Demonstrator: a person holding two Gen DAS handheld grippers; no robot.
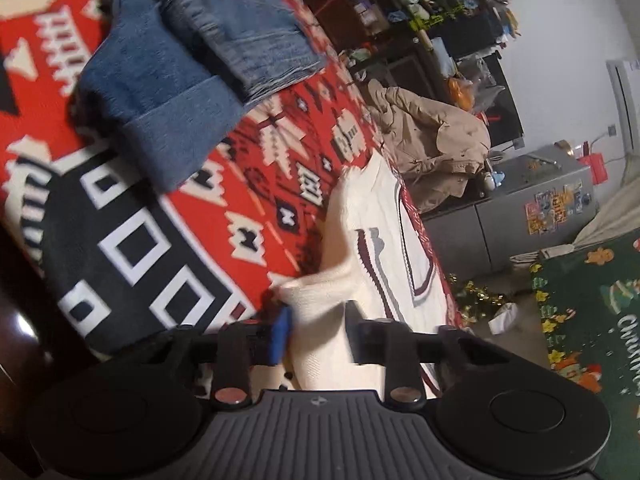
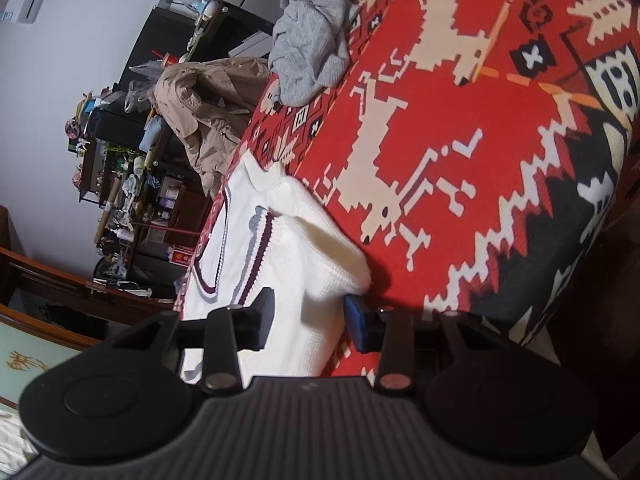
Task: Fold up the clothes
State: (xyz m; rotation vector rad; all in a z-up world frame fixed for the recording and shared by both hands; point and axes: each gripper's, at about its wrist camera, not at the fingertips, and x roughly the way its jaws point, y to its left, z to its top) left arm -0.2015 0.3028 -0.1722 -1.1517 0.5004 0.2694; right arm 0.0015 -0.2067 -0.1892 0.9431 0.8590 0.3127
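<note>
Red patterned blanket (image 1: pixel 280 128) covers the bed. Folded jeans (image 1: pixel 192 60) lie at 11 o'clock in left view, white sweater (image 1: pixel 384 240) at 5 o'clock; grey knit (image 2: pixel 310 40) at 12 o'clock in right view.

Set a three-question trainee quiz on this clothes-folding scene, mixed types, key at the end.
1. True or false: the cream sweater has dark red and grey stripes.
2. What lies nearest the folded jeans? A) blue denim garment B) grey knit C) beige jacket
3. Fill in: the left tongs and right tongs both have the ____ between their fingers.

Key: 1 true; 2 A; 3 cream sweater.
</note>
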